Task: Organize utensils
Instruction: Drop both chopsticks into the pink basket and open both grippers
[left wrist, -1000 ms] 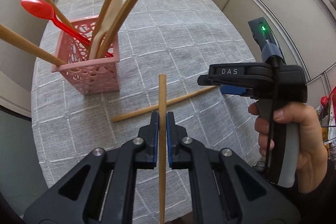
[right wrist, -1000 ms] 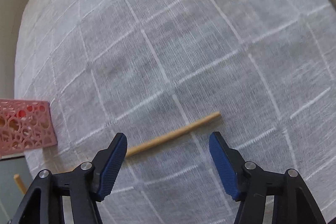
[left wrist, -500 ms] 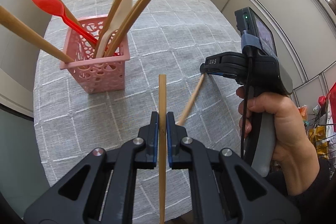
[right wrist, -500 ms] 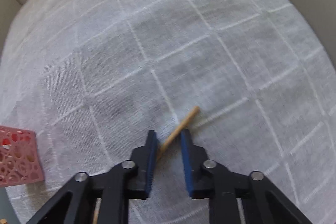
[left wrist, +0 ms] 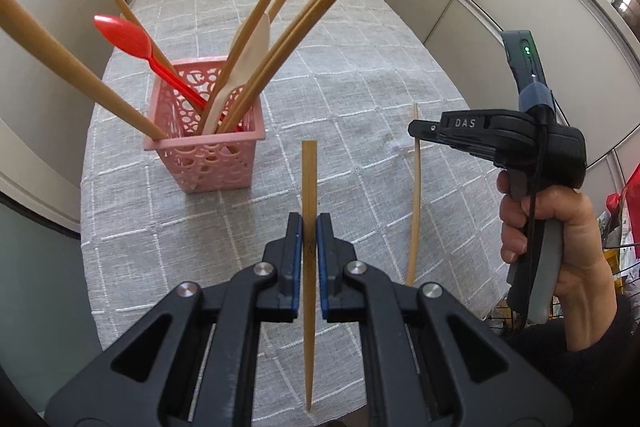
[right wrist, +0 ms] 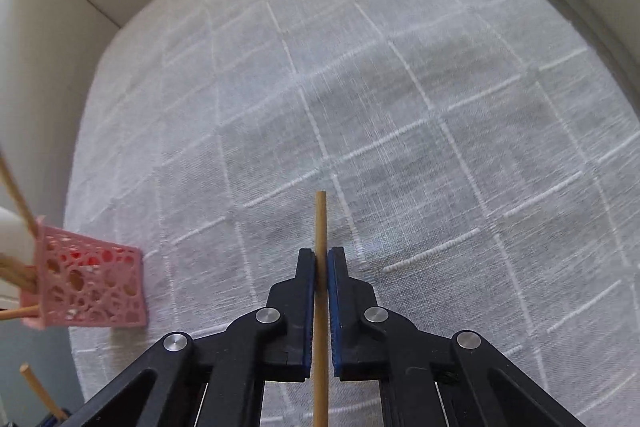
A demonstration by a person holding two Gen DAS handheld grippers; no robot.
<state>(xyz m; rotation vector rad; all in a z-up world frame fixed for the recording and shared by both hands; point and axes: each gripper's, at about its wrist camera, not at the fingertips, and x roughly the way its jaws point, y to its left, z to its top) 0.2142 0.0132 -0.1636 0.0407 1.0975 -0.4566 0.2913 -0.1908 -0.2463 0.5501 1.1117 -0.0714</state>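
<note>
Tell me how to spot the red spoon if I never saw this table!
Find the grey checked tablecloth, then the pink plastic basket with round holes standing on it. The red plastic spoon sticks up out of that basket, leaning to the left. Everything else poking out is tan bamboo or cream, so it is the only bright red utensil.

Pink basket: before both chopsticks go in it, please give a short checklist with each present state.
1. Left gripper shut on flat chopstick: ok.
2. Right gripper shut on round chopstick: ok.
3. Round chopstick off the tablecloth: ok; in the left wrist view it hangs from the jaws.
4. Pink basket upright: ok.
5. Free room inside basket: cannot tell; red spoon and other utensils crowd it.
</note>
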